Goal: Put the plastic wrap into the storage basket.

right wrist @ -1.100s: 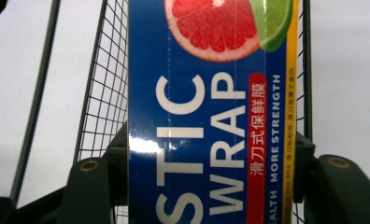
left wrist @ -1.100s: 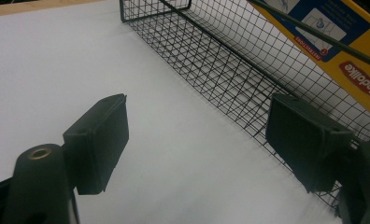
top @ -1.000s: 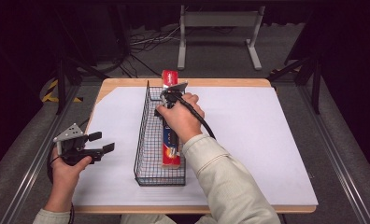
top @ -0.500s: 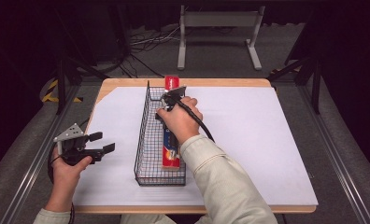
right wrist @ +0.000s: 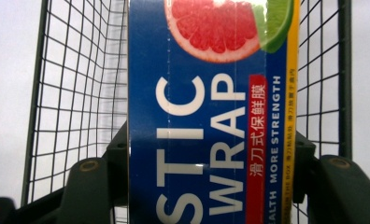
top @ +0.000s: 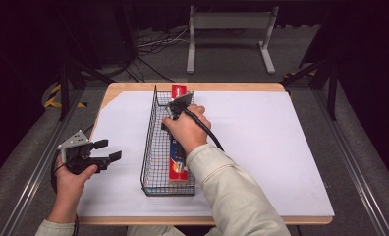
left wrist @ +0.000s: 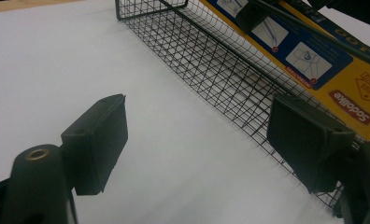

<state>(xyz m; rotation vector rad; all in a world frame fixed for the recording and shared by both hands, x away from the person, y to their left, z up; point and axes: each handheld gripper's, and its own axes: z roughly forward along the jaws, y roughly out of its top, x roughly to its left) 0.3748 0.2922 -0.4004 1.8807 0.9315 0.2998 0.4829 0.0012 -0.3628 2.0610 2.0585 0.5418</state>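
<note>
Box of plastic wrap [top: 178, 162] now lying lower and further into wire basket [top: 153, 147] than a sec ago — far red end poked well past the basket's far rim then, sits just at the rim now. Near end resting against basket's near wall, along the right side. Means the placing step looks nearly done; release and pull-out prob next.

Right gripper [top: 175, 105] clamped on the box, jaws pressed against both long sides in the right gripper view [right wrist: 206, 158]. Right hand [top: 185, 130] over the basket's middle, cable trailing off toward the person.

Left gripper [top: 100, 150] idle on the white sheet [top: 281, 147] left of the basket, jaws spread wide, nothing between them — same spot as before. In the left gripper view: pads [left wrist: 99, 137] over bare sheet, basket mesh [left wrist: 211, 70] and yellow back of the box [left wrist: 314, 60] beyond.

Hard to tell: whether far end of box lies flat on the basket floor or is held a bit up — hand covers the mid section. Brand print cut off at the edges.
</note>
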